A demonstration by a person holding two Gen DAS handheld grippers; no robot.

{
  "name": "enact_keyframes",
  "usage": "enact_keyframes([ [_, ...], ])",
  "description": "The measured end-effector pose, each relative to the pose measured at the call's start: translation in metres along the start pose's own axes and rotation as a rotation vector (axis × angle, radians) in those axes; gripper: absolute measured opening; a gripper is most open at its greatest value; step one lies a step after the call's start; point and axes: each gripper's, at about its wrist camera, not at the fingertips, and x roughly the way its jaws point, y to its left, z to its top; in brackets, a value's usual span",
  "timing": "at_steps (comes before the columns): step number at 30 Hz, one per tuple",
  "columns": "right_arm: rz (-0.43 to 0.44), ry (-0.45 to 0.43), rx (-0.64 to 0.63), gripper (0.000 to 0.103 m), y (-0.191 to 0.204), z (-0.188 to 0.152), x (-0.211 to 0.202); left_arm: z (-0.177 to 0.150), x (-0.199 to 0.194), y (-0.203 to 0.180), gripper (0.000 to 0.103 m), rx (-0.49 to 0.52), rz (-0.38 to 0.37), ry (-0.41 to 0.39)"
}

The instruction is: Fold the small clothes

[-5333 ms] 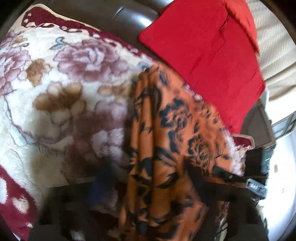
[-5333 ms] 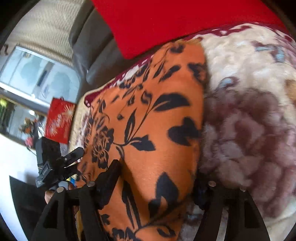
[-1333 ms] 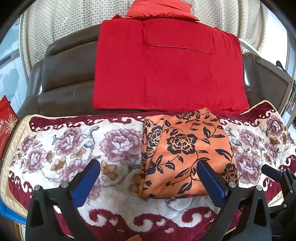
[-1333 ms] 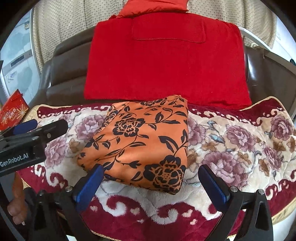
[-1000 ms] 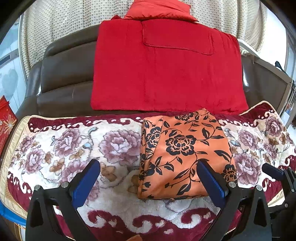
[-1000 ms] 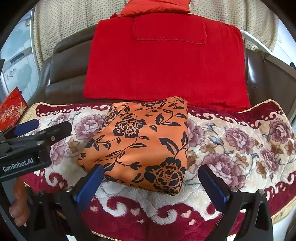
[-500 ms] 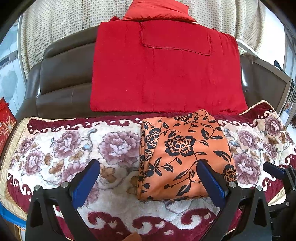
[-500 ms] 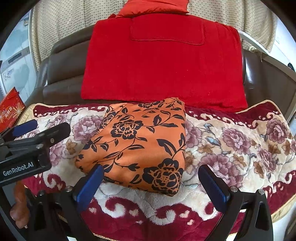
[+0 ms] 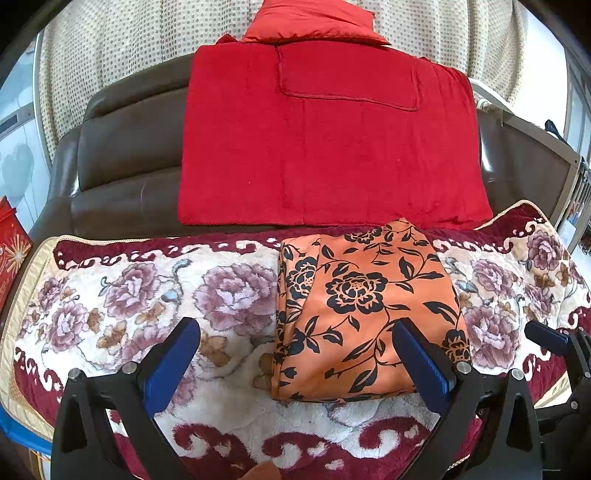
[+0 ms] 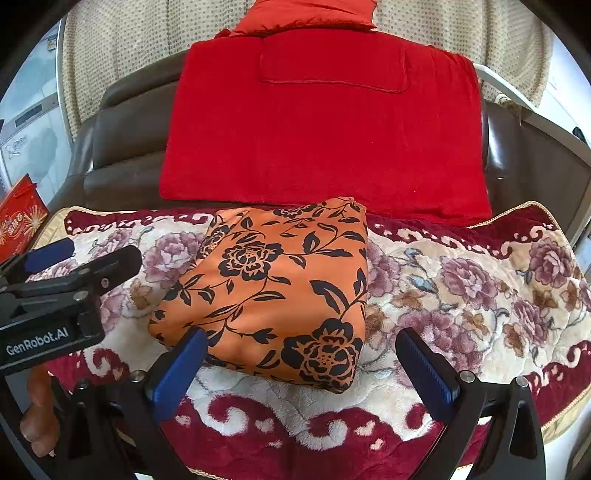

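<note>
An orange garment with black flower print (image 9: 365, 314) lies folded into a neat rectangle on the floral blanket (image 9: 155, 302) covering the sofa seat. It also shows in the right wrist view (image 10: 273, 291). My left gripper (image 9: 295, 354) is open and empty, held back from the garment's near edge. My right gripper (image 10: 299, 365) is open and empty, just in front of the garment's near edge. The left gripper's body (image 10: 55, 295) shows at the left of the right wrist view.
A red towel (image 9: 328, 140) hangs over the brown leather sofa back (image 9: 125, 173), with a red cushion (image 9: 314, 18) on top. A red box (image 10: 20, 214) stands at the far left. The blanket's front edge (image 10: 295, 424) lies under the grippers.
Five seconds ago both grippers were close on the garment, handling it. Now it lies folded and both grippers are open and pulled back. Over the last second almost nothing moved.
</note>
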Motion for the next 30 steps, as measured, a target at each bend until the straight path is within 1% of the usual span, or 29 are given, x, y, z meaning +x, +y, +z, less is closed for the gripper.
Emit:
enact_keyframes([
  [9, 0.0, -0.001, -0.002, 0.103, 0.0, 0.001, 0.0, 0.002, 0.001, -0.001, 0.103, 0.0, -0.014, 0.001],
  [19, -0.003, 0.004, 0.004, 0.103, -0.001, 0.001, 0.003, 0.002, 0.002, -0.003, 0.103, 0.005, -0.012, 0.0],
  [25, -0.009, 0.007, 0.002, 0.103, 0.0, 0.002, 0.008, 0.004, 0.004, -0.003, 0.103, 0.007, -0.013, -0.02],
  [30, -0.011, 0.011, 0.003, 0.103, 0.001, 0.006, 0.016, 0.006, 0.009, -0.001, 0.103, 0.004, -0.013, -0.021],
])
